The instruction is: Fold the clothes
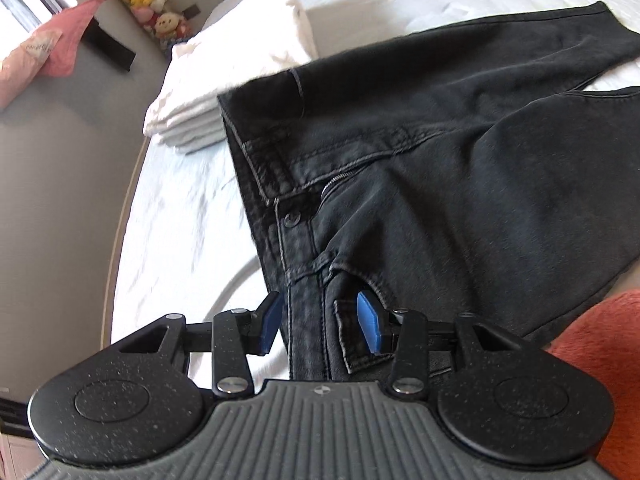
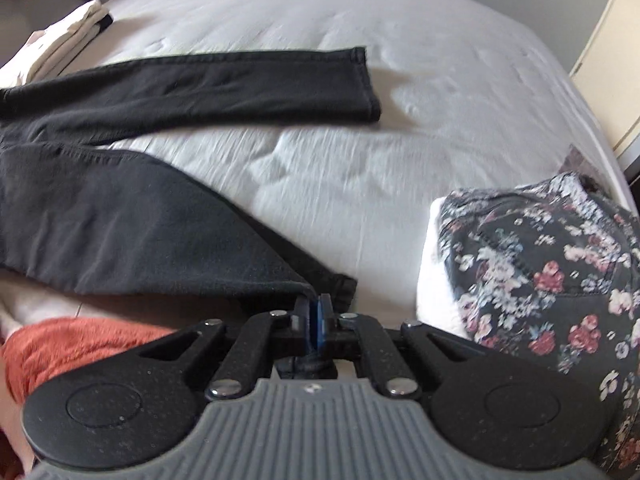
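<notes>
Black jeans (image 1: pixel 440 152) lie spread on the bed (image 2: pixel 400 40): my right gripper (image 2: pixel 316 312) pinches one hem, left gripper (image 1: pixel 320 320) jaws half-open astride the waistband, which I judge needs clamping before folding leg over leg.

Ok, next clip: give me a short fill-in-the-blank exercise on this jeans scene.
1. The right gripper is shut on the hem of one ____ leg.
2. The left gripper straddles the jeans at the ____, near the button.
3. The far leg lies flat on the ____ sheet.
4. The folded pile by the right gripper has a ____ print.

Missing words: jeans; waistband; white; floral
</notes>
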`<state>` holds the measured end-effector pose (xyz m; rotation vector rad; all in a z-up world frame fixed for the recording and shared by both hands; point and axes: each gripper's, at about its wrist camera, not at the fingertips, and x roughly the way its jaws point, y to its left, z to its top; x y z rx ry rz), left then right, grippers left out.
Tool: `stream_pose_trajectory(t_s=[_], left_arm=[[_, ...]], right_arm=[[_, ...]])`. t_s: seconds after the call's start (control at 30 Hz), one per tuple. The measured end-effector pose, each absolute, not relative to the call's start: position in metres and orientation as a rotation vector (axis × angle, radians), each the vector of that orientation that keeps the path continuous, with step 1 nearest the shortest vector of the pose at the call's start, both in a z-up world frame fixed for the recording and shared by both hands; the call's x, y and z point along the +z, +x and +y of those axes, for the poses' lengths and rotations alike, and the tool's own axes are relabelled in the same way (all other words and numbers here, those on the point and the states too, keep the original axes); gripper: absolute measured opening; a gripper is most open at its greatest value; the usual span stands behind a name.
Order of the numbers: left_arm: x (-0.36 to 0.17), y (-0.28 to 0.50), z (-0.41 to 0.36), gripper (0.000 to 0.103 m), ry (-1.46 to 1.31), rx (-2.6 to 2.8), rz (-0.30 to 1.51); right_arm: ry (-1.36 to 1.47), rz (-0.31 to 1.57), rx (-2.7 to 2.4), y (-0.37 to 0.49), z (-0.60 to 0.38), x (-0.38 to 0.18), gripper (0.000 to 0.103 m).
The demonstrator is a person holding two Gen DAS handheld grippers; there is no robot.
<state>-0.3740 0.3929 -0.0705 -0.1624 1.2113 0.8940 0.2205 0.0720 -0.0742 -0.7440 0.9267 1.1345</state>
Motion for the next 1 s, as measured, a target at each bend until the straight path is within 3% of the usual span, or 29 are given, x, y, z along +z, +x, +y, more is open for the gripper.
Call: stream_pose_trajectory(t_s=[0.13,0.47,0.6,0.7,0.9,0.93,1.0], left_arm=[[-0.081,-0.383,0.398,0.053,-0.216,0.926,1.224],[-0.088,-0.387,0.408,0.054,-0.249,0.957,1.262],[-0.089,-0.381,0.414,0.054,-0.254,0.966,1.267],[-0.091,-0.377,0.417,0.054,-0.258,0.975,1.271],[-0.094,-0.369,0.418,0.054,-0.251,0.976,1.300],[-0.095,-0.369,0.419,0.054,-0.253,0.979,1.304],[-0.096,-0.368,0.420,0.054,-0.262,0.983,1.307]], right_arm=[[-0.741,0.912,1.159,0.218,0.065,-0.066,0.022],[-0.437,0.965,1.207,0.257,0.063,-0.032,0.038],[-0.429,1.025,1.130,0.276,0.080,-0.050,0.042],[-0.459,1.091,1.068,0.288,0.095,-0.080,0.062],[-0.491,1.251,0.983,0.307,0.114,-0.143,0.063],[-0.485,1.273,0.975,0.309,0.114,-0.151,0.060],[-0.444,1.320,0.982,0.311,0.113,-0.160,0.047]])
